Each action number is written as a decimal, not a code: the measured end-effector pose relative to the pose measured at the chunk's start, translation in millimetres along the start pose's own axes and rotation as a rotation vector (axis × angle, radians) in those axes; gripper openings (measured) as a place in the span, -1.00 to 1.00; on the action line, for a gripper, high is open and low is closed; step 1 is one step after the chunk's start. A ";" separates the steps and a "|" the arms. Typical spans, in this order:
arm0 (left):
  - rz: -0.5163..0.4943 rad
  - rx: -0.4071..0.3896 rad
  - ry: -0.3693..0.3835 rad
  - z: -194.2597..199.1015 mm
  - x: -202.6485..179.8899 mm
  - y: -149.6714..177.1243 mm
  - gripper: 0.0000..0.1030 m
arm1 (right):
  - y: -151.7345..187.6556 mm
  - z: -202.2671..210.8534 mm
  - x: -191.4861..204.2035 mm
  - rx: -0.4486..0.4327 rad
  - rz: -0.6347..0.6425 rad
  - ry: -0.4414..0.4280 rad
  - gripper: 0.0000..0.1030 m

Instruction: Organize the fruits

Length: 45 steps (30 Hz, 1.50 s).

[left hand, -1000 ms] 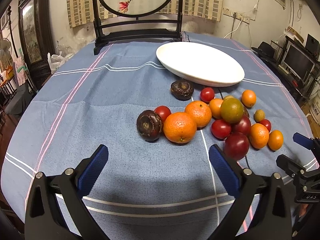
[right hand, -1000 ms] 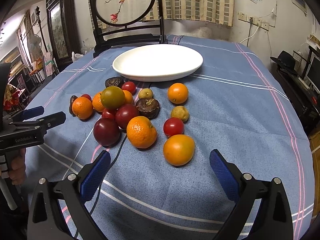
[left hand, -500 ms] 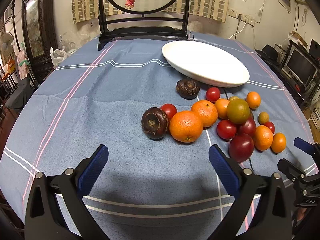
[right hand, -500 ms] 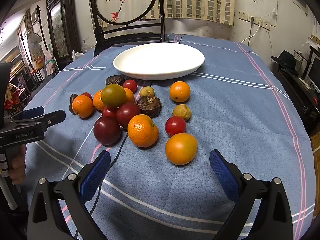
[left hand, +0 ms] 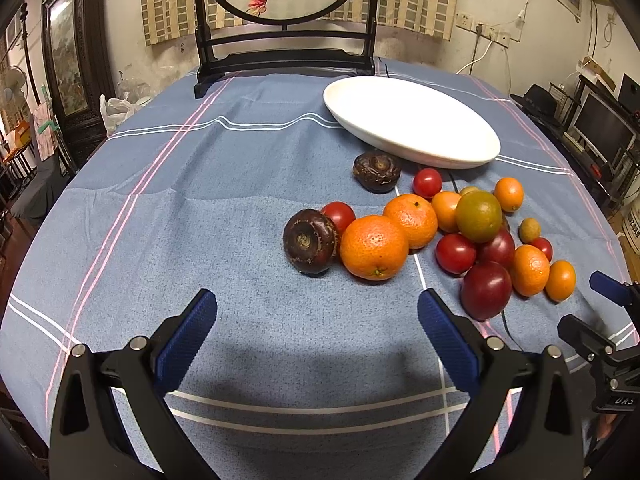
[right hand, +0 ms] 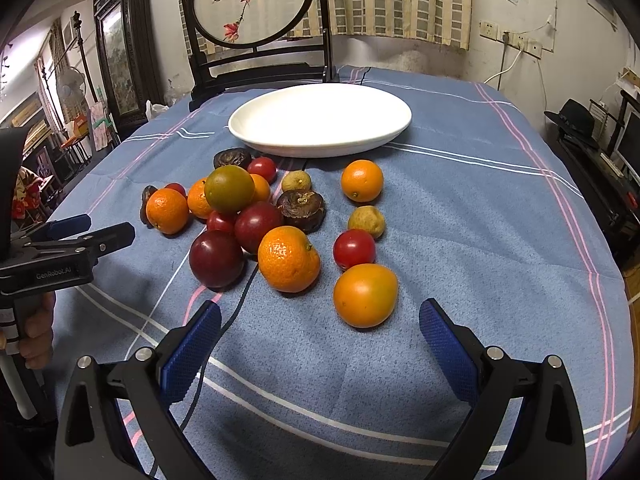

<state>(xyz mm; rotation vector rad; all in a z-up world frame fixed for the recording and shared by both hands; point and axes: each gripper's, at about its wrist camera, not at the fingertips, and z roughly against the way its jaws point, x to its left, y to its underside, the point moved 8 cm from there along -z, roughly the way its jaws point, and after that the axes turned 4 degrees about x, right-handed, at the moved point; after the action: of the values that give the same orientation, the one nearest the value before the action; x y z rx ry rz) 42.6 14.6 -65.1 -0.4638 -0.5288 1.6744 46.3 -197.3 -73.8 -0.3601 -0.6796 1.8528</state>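
Plainly, both grippers are hovering with fingers spread wide and nothing between them. The left gripper [left hand: 316, 324] is hanging over bare cloth, just short of a dark fruit [left hand: 310, 246] and a mandarin [left hand: 374, 248] that are touching. The right gripper [right hand: 320, 336] is sitting close behind an orange fruit [right hand: 365, 295], with a red tomato [right hand: 354, 249] just beyond it.

Farther out, the rest of the fruit is lying in a loose cluster on the tablecloth [right hand: 480, 240], none of it on the white plate [right hand: 320, 120], which is standing behind the pile, apparently bare.

The fruit is likely light and round, so it may roll if nudged; the tomatoes and plums probably bruise under a hard squeeze, and their smooth skins look slippery. Taking each across its widest part, with gentle closure, seems safest. The outlying pieces offer room for the fingers; the packed middle does not.

A thin dark cable [right hand: 240, 296] is running under the cluster, its far end hidden. What kind the dark wrinkled fruits are is hard to make out, and several pieces are partly covered by their neighbours.
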 end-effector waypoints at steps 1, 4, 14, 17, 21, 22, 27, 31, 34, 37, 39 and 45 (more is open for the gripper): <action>-0.001 0.000 0.000 0.1 -0.1 -0.1 0.91 | -0.1 0.1 0.0 0.000 0.000 0.000 0.93; -0.002 0.000 -0.001 0.2 -0.3 0.1 0.91 | 0.3 -0.6 0.7 0.000 0.003 -0.001 0.93; -0.001 0.004 -0.002 0.0 -1.1 1.2 0.91 | 7.6 -4.9 7.6 0.037 0.021 -0.043 0.93; -0.006 0.006 -0.002 -1.5 -0.6 1.6 0.91 | 10.0 -4.5 5.9 0.043 0.021 -0.034 0.93; -0.001 0.009 -0.002 -3.2 2.8 2.3 0.91 | 12.6 -8.4 -3.8 0.072 0.028 0.003 0.86; 0.001 0.011 -0.002 -4.0 4.1 2.6 0.91 | 12.7 -11.4 -7.8 0.089 0.026 0.009 0.83; 0.005 0.018 -0.003 -8.1 9.8 4.6 0.91 | 5.6 -19.8 -19.0 0.118 0.037 0.033 0.75; 0.003 0.025 -0.009 -10.5 14.2 6.0 0.91 | 1.7 -33.0 -20.1 0.151 0.046 0.038 0.08; -0.005 0.025 -0.015 -11.5 17.9 6.4 0.91 | -0.9 -36.9 -26.6 0.140 0.017 0.036 -0.21; -0.016 0.038 -0.013 -16.4 21.6 4.2 0.91 | 1.2 -32.2 -29.0 0.127 -0.005 0.007 -0.22; -0.030 0.043 -0.022 -21.6 24.7 0.8 0.91 | 3.3 -27.1 -27.8 0.111 -0.017 -0.018 -0.22; -0.132 0.106 -0.048 -48.9 28.6 -6.4 0.78 | 7.1 -10.1 -11.7 0.079 0.009 -0.094 -0.22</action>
<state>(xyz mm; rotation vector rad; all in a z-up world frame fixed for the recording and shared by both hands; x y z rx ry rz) 71.2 47.9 -101.4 -0.3055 -0.4927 1.5815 50.9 -207.1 -86.9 -0.2264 -0.6666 1.9089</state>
